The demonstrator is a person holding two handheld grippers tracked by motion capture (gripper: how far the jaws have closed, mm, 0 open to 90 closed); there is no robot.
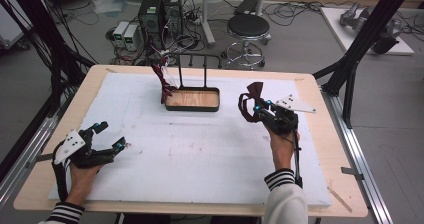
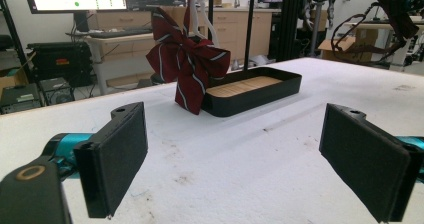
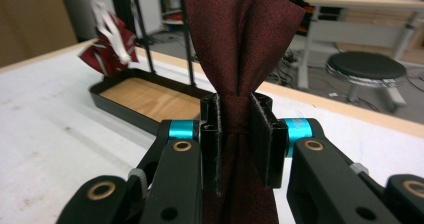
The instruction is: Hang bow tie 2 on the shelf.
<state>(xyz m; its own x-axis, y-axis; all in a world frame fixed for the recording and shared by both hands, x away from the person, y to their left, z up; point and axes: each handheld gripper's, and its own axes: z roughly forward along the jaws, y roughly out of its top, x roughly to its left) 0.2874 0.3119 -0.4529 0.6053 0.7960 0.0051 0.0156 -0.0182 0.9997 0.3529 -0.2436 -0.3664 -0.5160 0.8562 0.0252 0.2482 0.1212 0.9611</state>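
High view: we hold the dark red bow tie (image 1: 251, 95) clamped in the right gripper (image 1: 258, 107), at 4 o'clock from the tray (image 1: 193, 107). Our left gripper (image 1: 111, 136) is wide open with nothing between its jaws.

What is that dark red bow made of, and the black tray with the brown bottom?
The plain dark red bow tie pinched in the right gripper looks like woven fabric with a dull, matte finish: it folds and bunches softly between the pads. The black rectangular tray seems to have smooth, slightly shiny metal or plastic walls, hard to say which, and its light brown floor shows wood grain.
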